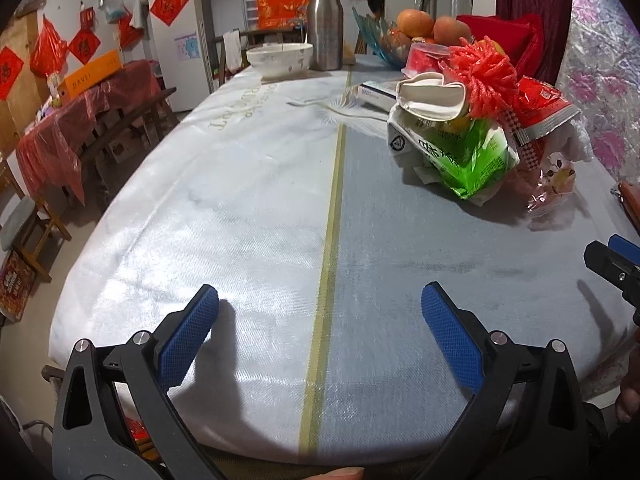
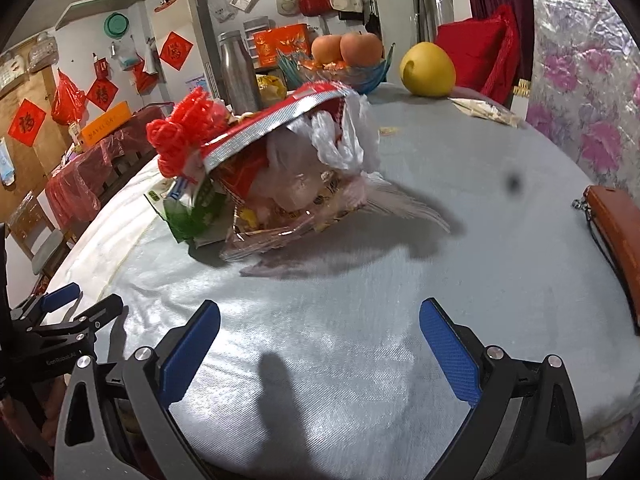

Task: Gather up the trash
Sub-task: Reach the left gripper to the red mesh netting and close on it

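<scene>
One desk (image 1: 248, 208) is filling both views, its covering lying pale on one side and grey-blue on the other, with a yellow stripe (image 1: 334, 216) running between them. A heap of trash (image 2: 260, 168) is sitting on the grey-blue part, ahead of both grippers and apart from them: a green wrapper (image 1: 472, 160), a red packet with a silver edge (image 2: 276, 120), red netting (image 1: 486, 70), white plastic (image 2: 344, 136) and clear film (image 2: 276, 228) are piling together. Behind it a steel flask (image 1: 325, 20), a white bowl (image 1: 280, 58) and a fruit dish (image 2: 348, 56) are standing, and a yellow fruit (image 2: 428, 69) is resting farther right. The left gripper (image 1: 320, 316) is hovering over the stripe with its jaws spread wide and nothing between them. The right gripper (image 2: 320, 330) is likewise gaping empty above the bare cloth.
</scene>
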`<state>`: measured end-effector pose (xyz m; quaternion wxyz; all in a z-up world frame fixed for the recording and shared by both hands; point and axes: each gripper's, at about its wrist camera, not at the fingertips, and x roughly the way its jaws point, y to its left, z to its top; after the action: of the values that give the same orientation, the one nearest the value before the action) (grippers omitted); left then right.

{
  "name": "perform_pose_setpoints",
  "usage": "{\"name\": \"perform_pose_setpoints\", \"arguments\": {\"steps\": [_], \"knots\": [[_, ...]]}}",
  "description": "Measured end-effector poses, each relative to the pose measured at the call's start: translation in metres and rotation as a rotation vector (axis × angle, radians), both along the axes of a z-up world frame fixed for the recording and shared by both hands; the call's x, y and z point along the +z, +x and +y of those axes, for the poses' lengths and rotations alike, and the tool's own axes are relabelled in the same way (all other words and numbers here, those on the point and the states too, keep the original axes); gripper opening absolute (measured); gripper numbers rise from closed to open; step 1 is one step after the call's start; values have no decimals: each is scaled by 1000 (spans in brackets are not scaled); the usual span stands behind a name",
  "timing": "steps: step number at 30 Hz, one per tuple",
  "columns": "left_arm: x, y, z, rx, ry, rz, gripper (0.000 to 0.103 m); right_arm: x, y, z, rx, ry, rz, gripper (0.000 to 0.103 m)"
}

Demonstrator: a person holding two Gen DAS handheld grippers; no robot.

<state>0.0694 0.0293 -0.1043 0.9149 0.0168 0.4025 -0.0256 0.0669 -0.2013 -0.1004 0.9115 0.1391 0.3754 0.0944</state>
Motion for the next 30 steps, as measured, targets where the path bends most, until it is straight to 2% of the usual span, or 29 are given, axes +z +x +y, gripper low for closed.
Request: {"name": "perform_pose_setpoints", "arguments": {"steps": [5, 12, 16, 18, 20, 21, 26, 30], "knots": [[0, 1, -1, 5, -1, -13, 98, -7, 1, -2, 2, 22, 9, 97], [-1, 1, -2, -13, -1, -40, 98, -8, -1, 0, 0, 3, -8, 99], [-1, 1, -2, -18, 5, -29, 97, -10, 1, 14, 5, -112, -14, 99], [2, 6, 0, -21, -36, -2, 97, -11, 0, 19, 2, -151, -25, 99], [12, 16, 1, -54, -115, 11, 97, -11, 2, 18, 5, -147, -28, 99], [20, 20, -2, -67, -128, 4, 97, -11, 2, 17, 5, -145, -33, 99], [67, 42, -28, -165, -124, -92, 97, -14, -1, 17, 9, -145, -62, 99], [88, 68, -55, -261, -156, -109, 97, -17, -7, 18, 16, -142, -87, 99]]}}
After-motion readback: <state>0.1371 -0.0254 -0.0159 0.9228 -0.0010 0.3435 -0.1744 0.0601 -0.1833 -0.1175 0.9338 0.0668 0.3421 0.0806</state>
